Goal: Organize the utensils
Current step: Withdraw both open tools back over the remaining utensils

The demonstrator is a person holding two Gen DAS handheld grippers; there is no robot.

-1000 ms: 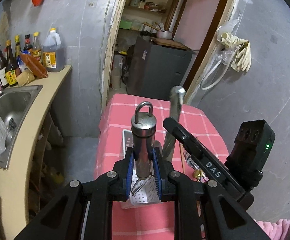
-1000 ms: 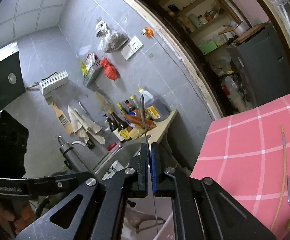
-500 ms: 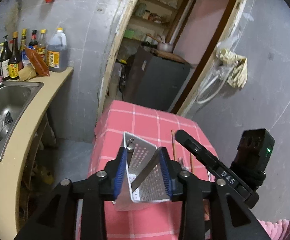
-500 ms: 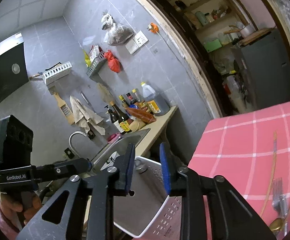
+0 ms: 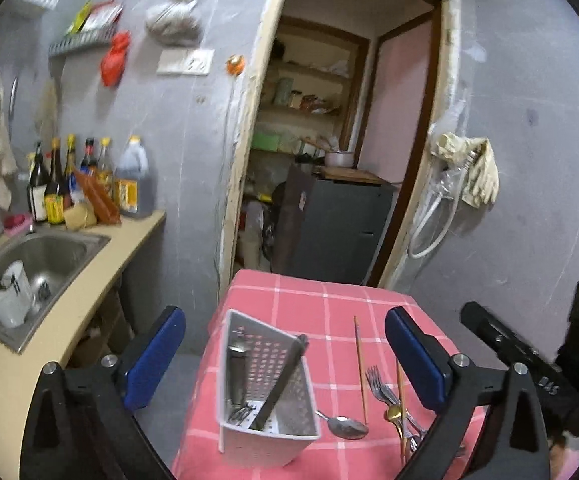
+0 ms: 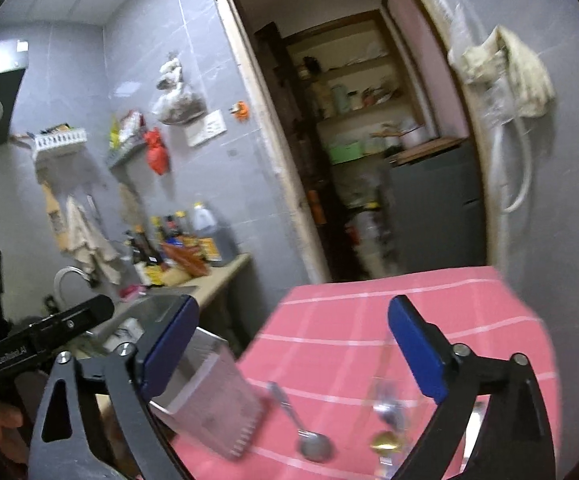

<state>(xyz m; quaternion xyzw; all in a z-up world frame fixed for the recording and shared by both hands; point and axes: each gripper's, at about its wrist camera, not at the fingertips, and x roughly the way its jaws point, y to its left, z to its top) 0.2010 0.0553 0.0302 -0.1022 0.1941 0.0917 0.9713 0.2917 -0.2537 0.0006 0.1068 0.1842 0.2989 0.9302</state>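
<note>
White basket [image 5: 265,396] sits near counter [image 5: 329,300] edge; both grippers' [image 5: 285,364] [image 6: 293,350] fingers opening, empty. Bump w/ next utensil could tip it off.

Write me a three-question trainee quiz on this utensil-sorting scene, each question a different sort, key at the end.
1. True or false: the white caddy already holds utensils.
2. Multiple choice: the silver spoon lies A) in the sink, B) on the pink checked cloth right of the caddy, C) between the left gripper's fingers.
3. Fill in: the forks lie beside a ____-coloured spoon.

Key: 1 true; 2 B; 3 gold. Both grippers' fingers are opening with nothing gripped, the right gripper included.
</note>
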